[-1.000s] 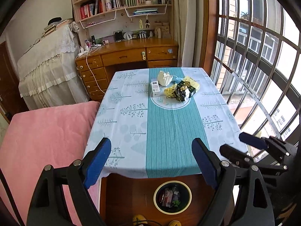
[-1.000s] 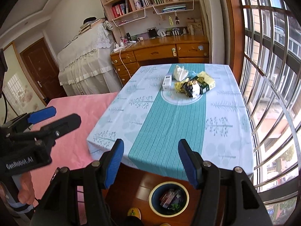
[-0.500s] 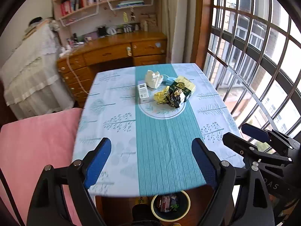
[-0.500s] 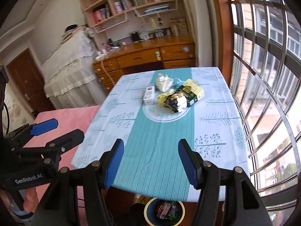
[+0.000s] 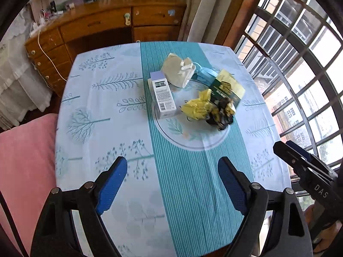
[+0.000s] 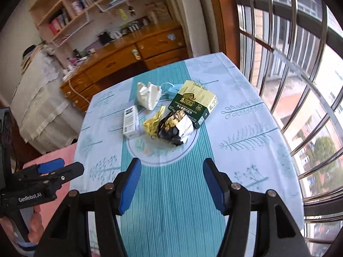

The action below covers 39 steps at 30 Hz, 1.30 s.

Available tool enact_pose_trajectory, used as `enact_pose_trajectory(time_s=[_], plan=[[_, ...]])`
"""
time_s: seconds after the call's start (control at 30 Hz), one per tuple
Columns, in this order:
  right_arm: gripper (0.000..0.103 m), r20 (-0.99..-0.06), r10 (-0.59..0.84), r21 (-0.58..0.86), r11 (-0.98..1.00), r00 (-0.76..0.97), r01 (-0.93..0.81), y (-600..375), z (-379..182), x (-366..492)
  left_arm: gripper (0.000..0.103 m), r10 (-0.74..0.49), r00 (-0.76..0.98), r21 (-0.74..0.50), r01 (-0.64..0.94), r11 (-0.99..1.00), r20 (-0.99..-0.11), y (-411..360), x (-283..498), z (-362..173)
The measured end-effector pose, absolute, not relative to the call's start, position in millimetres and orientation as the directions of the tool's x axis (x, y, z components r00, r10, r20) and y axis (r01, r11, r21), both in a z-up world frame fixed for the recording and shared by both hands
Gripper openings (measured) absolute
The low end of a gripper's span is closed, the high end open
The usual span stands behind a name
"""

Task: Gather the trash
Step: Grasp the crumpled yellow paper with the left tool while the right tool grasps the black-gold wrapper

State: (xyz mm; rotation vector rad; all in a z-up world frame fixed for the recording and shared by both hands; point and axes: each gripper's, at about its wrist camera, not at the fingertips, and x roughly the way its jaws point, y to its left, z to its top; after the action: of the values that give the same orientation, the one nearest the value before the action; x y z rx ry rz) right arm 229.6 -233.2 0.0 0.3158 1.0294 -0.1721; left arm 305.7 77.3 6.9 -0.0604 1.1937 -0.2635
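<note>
Both the left gripper [image 5: 172, 184] and the right gripper [image 6: 171, 186] hang over the near half of the table [image 5: 103, 128] with jaws spread and nothing between the blue pads. Beyond them, at the middle of the teal-striped cloth, the trash lies in a touching cluster: a white carton [image 5: 161, 95], a crumpled white bag [image 5: 178, 71], a blue mask [image 5: 202, 76], yellow wrapper [image 5: 198, 108], black-and-gold wrapper [image 6: 173, 128] and a green chocolate box [image 6: 194, 103]. A wooden desk [image 5: 103, 24] stands behind the table, a barred window [image 6: 300, 64] to its right.

My left gripper [image 5: 172, 181] points down with its jaws wide apart and nothing between them. My right gripper [image 6: 171, 184] is beside it, jaws apart too (a bit less), also empty. My hand [image 6: 32, 224] grips the left handle.
</note>
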Motion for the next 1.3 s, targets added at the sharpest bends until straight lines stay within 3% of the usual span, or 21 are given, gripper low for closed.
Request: enact_pose_trajectory(time_s=[0.3, 0.57, 0.77, 1.0, 1.13, 1.2, 1.27, 1.3], plan=[[0.060, -0.899, 0.003, 0.217, 0.872, 0.437, 0.440, -256.6, -63.2, 314.2, 0.084, -0.284, 0.291, -0.213, 0.254, 0.944, -0.913, 53.3, 387.8, -26.8], [0.060, -0.914, 0.147, 0.348, 0.763, 0.378, 0.545, -273.0, -121.3, 341.3, 0.084, -0.303, 0.248, -0.201, 0.364, 0.909, -0.920, 32.6, 414.6, -39.9], [0.052, -0.884, 0.185, 0.418, 0.727, 0.430, 0.545, -285.3, -121.6, 317.8, 0.084, -0.310, 0.211, -0.175, 0.487, 0.856, -0.927, 5.2, 414.1, -47.7], [0.051, -0.894, 0.143, 0.385, 0.730, 0.425, 0.564, -300.8, -108.8, 283.8, 0.083, -0.245, 0.194, -0.081, 0.603, 0.793, -0.950, -43.6, 410.8, -70.6], [0.051, -0.890, 0.134, 0.394, 0.707, 0.435, 0.587, -308.4, -105.7, 268.7, 0.065, -0.148, 0.174, -0.009, 0.618, 0.786, -0.974, -65.3, 421.2, -96.4], [0.051, -0.891, 0.126, 0.388, 0.710, 0.435, 0.588, -308.6, -103.6, 264.5, 0.063, -0.080, 0.191, 0.056, 0.617, 0.785, -0.978, -72.4, 426.1, -108.7], [0.051, -0.891, 0.125, 0.387, 0.715, 0.437, 0.583, -307.6, -101.6, 263.1, 0.039, -0.041, 0.169, 0.074, 0.621, 0.780, -0.985, -77.7, 430.2, -120.5], [0.051, -0.891, 0.123, 0.383, 0.721, 0.437, 0.578, -306.4, -100.3, 261.9, 0.038, -0.035, 0.173, 0.080, 0.618, 0.782, -0.984, -78.1, 431.1, -121.7]])
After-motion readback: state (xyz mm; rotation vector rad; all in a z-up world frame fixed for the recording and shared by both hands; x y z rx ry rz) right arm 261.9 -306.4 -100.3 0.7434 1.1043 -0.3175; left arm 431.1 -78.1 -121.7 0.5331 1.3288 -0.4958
